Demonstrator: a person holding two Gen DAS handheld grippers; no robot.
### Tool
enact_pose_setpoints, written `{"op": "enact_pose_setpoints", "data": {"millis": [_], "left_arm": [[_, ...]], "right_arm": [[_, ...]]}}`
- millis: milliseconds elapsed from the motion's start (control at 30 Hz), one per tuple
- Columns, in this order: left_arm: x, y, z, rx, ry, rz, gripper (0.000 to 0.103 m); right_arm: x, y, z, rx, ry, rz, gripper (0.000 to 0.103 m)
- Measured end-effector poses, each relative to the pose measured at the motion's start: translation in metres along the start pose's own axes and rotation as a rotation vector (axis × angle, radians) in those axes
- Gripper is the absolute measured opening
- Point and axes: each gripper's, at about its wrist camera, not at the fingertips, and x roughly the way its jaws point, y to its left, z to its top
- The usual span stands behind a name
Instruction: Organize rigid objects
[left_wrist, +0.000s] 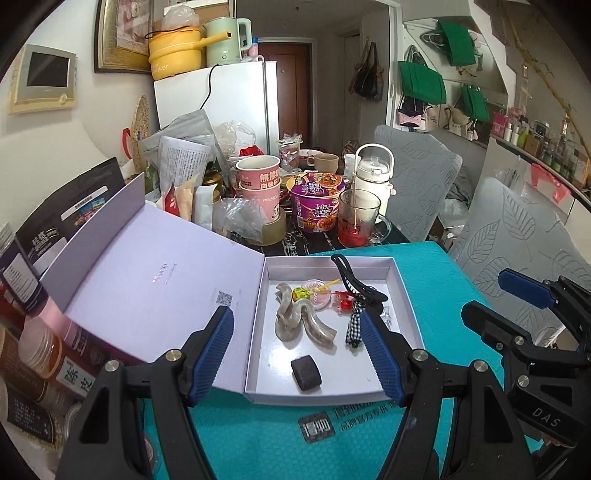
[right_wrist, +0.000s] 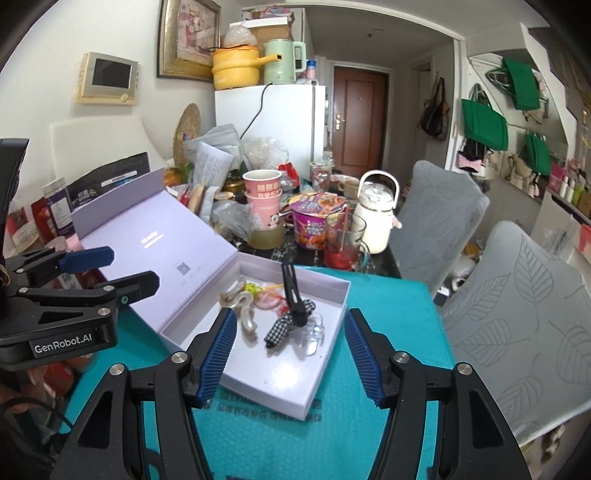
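Nearest the lens in the left wrist view, the left gripper (left_wrist: 299, 350) hangs with its blue ribbed pads spread wide and nothing between them. The right gripper (right_wrist: 291, 354) is likewise released and empty, its pads framing the near half of the shallow white cardboard box (left_wrist: 408, 306), which sits on the teal embossed mat (left_wrist: 258, 443).

Inside the box, at about six o'clock from its centre, lies the small dark grey rounded block (left_wrist: 306, 373), alone and well apart from the rest. It looks compact and stiff, probably light; a grip across its short sides should hold. Near the centre is the grey translucent wavy hair clip (left_wrist: 304, 319), hard plastic, likely smooth and slippery on its curves, so the straighter middle section seems the safest place to pinch. At three o'clock the black-and-white checked fabric bow (left_wrist: 354, 321) lies soft and limp, touching the black plastic claw clip (left_wrist: 356, 284), which stands tilted upward toward twelve o'clock; its long arm offers a firm, rigid hold. A clear plastic piece (right_wrist: 314, 332) lies just beside the bow, seemingly brittle. Further in, a pink round disc (left_wrist: 319, 295), a yellow-green wrapped sweet (left_wrist: 301, 294) and small red pieces (left_wrist: 343, 301) cluster together.

The lilac hinged lid (left_wrist: 147, 280) lies open at nine o'clock. Beyond, at twelve o'clock, stands a purple instant noodle bowl (left_wrist: 314, 206).
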Motion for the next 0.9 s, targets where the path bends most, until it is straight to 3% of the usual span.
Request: {"op": "enact_pose_setpoints", "data": {"millis": [233, 900], "left_arm": [[-0.027, -0.001, -0.022, -0.005, 0.003, -0.043, 0.071], [-0.075, -0.018, -0.103, 0.021, 0.006, -0.034, 0.071]], "right_arm": [[-0.026, 0.004, -0.023, 0.028, -0.02, 0.014, 0.063], [-0.071, 0.016, -0.101, 0.086, -0.013, -0.056, 0.076]]}}
